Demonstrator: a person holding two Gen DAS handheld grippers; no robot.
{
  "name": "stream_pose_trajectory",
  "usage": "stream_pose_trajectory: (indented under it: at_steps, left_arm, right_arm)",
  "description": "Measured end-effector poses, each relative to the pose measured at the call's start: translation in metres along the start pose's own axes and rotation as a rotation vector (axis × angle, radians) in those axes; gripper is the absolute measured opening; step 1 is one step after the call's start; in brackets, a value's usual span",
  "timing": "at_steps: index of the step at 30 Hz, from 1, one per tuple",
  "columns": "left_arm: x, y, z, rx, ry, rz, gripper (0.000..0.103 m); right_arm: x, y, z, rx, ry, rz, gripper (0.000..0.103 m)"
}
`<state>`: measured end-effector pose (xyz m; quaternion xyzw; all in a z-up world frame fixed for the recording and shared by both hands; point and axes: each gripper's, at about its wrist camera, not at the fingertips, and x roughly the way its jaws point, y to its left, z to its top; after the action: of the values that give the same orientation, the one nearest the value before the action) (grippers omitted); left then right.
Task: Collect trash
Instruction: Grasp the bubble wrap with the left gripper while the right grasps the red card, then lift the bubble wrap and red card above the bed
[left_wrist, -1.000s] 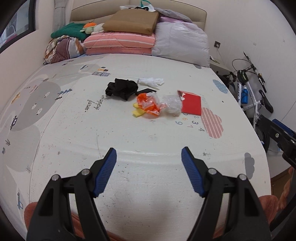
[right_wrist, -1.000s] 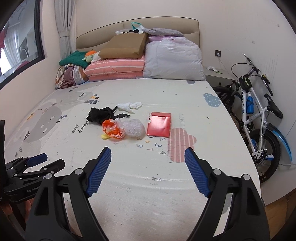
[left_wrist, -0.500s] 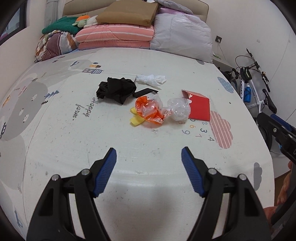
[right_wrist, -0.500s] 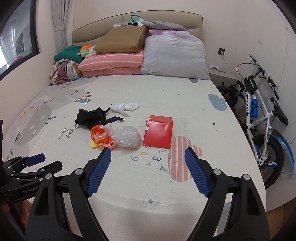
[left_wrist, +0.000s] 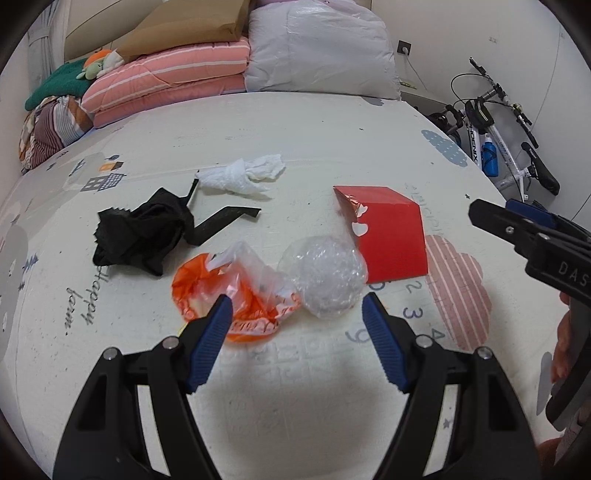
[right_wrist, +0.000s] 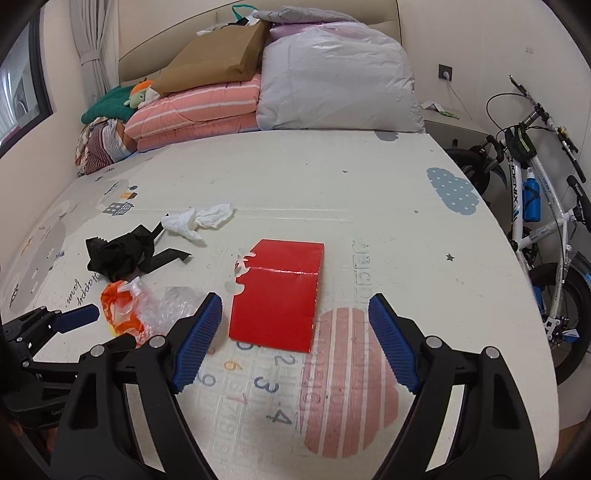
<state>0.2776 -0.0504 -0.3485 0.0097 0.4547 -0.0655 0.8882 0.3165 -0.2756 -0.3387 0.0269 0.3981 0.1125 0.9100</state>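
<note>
step: approach, nothing held | left gripper (left_wrist: 295, 317) jaws wide, empty, over orange wrapper (left_wrist: 229, 291) and clear wrap ball (left_wrist: 325, 280) on bed mat (left_wrist: 332, 140) | right gripper (right_wrist: 295, 321) jaws wide, empty, near red envelope (right_wrist: 280, 291) | next: likely lower, close on one piece

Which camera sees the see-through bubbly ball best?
The left wrist view: the clear plastic ball sits whole and near, just beyond the open tool. In the right wrist view the tool's finger covers part of it.

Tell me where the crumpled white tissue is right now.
The white tissue lies on the play mat, farthest back of the trash, just behind the black fabric scrap and left of the red box.
</note>
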Motion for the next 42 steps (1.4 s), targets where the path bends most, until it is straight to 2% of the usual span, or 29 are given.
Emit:
stream_pose_trajectory:
  at_steps: [5, 8, 11, 12, 15, 17, 20, 23, 26, 30, 34, 42]
  left_arm:
    - [0.031, -0.01, 0.01, 0.032, 0.002, -0.032, 0.073]
    - [0.048, -0.012, 0.003, 0.048, 0.024, -0.036, 0.072]
    - [0.06, -0.007, -0.004, 0.021, 0.044, -0.075, 0.062]
    - [0.06, -0.006, -0.005, 0.014, 0.038, -0.079, 0.062]
    - [0.057, -0.004, -0.003, 0.012, 0.02, -0.092, 0.05]
    - [0.056, -0.001, -0.002, -0.004, 0.012, -0.106, 0.043]
    - [0.055, 0.003, -0.003, -0.023, 0.004, -0.112, 0.035]
    - [0.054, 0.006, -0.002, -0.036, -0.002, -0.103, 0.028]
    - [0.052, 0.011, -0.001, -0.061, -0.001, -0.127, 0.021]
    - [0.04, 0.011, 0.002, -0.067, -0.029, -0.152, 0.019]
    - [0.023, 0.009, 0.005, -0.065, -0.051, -0.154, 0.018]
    - [-0.015, 0.007, -0.002, -0.067, -0.044, -0.123, 0.018]
  right_arm:
    - [0.051, -0.006, 0.0, -0.009, 0.044, -0.002, 0.079]
    - [0.077, -0.013, -0.005, 0.03, 0.087, 0.03, 0.078]
    - [0.094, -0.015, -0.009, 0.06, 0.119, 0.075, 0.079]
    - [0.1, -0.014, -0.01, 0.065, 0.127, 0.093, 0.078]
    - [0.109, -0.01, -0.014, 0.06, 0.148, 0.143, 0.077]
    - [0.11, -0.004, -0.016, 0.035, 0.154, 0.172, 0.058]
    - [0.105, 0.008, -0.016, -0.027, 0.145, 0.189, 0.04]
    - [0.09, 0.016, -0.011, -0.068, 0.097, 0.201, 0.02]
    - [0.074, 0.021, -0.002, -0.079, 0.064, 0.242, 0.008]
    - [0.054, 0.036, 0.005, -0.127, 0.039, 0.257, 0.001]
    - [0.035, 0.048, 0.006, -0.174, 0.022, 0.214, 0.001]
    - [-0.02, 0.059, 0.002, -0.186, -0.022, 0.14, 0.001]
